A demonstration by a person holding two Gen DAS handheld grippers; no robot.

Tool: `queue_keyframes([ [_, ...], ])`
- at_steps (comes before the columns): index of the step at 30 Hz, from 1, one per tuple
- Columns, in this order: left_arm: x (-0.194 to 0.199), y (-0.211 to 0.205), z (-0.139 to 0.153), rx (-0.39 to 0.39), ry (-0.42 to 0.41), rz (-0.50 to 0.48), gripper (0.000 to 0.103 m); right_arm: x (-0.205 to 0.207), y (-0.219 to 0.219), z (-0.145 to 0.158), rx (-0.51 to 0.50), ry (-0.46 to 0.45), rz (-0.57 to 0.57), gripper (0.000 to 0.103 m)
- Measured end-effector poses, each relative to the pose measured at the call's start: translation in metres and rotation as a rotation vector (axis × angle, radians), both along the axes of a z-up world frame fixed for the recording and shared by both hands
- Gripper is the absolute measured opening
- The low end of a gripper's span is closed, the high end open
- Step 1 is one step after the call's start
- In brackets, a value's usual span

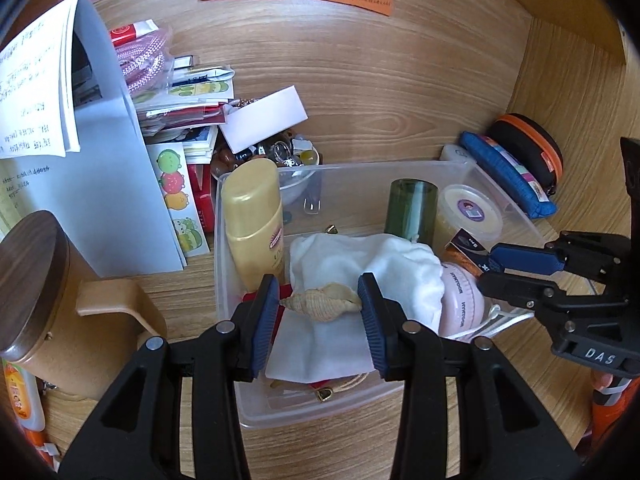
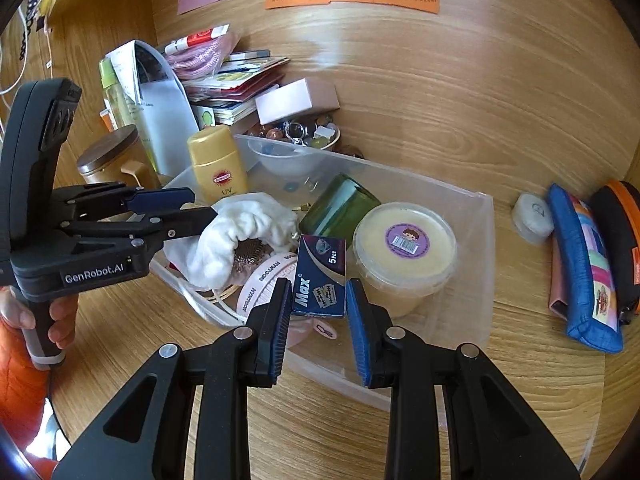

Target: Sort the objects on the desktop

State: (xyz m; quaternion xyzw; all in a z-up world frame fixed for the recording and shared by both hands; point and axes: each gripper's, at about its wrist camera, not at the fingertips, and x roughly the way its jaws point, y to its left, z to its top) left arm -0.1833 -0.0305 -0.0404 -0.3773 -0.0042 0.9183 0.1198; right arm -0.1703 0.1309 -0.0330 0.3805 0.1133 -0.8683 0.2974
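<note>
Seashell [image 1: 320, 302], a small tan spiral, is clamped end to end in the left hand-held gripper [image 1: 320, 304]: its pointed tip meets the left pad and its blunt end the right pad, so its long axis runs straight across the jaws. It hangs over the near-left part of the clear plastic bin [image 1: 228, 248], above the white cloth pouch [image 1: 360, 256], with the yellow sunscreen bottle [image 1: 256, 224] standing just to its left. Since the shell already sits inside the bin's outline, the coming move looks like a short way down and a release, and the pouch below would give it a soft landing.

Further right in the bin stand the green glass jar [image 1: 410, 212] and the round lidded tub [image 1: 470, 210]. Right of those, the right hand-held gripper [image 2: 318, 300] is closed on the dark blue razor blade box [image 2: 320, 280], squeezing its narrow sides while its long axis points away along the fingers. That box is held over the near-right side of the bin, just beside the tub and above a pink round case [image 2: 264, 280]. Each hand-held gripper carries its own thing, near each other over the bin but not touching. On the worktop [image 2: 440, 120], well to the right, lies a blue pencil case [image 2: 584, 264].
</note>
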Motion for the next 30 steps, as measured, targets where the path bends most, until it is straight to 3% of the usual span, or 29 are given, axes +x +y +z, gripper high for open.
queue_keyframes([
  [9,0.004,-0.001,0.001,-0.029,0.007,-0.003,0.049,-0.002,0.000,0.001,0.011,-0.006,-0.003,0.026],
  [15,0.007,0.001,0.004,-0.029,0.014,0.007,0.053,0.002,0.003,0.007,-0.005,0.008,-0.012,0.034],
  [17,0.011,0.001,0.007,-0.030,0.024,0.016,0.061,0.004,0.006,0.011,-0.017,0.017,-0.016,0.037],
  [21,0.019,0.002,0.016,-0.033,0.054,0.027,0.063,0.011,0.012,0.021,-0.020,0.071,-0.047,0.050],
  [27,0.037,0.003,0.030,-0.042,0.119,0.054,0.075,0.027,0.021,0.038,-0.026,0.192,-0.105,0.070],
  [30,0.048,0.004,0.037,-0.054,0.144,0.069,0.083,0.037,0.024,0.045,-0.016,0.241,-0.125,0.074],
])
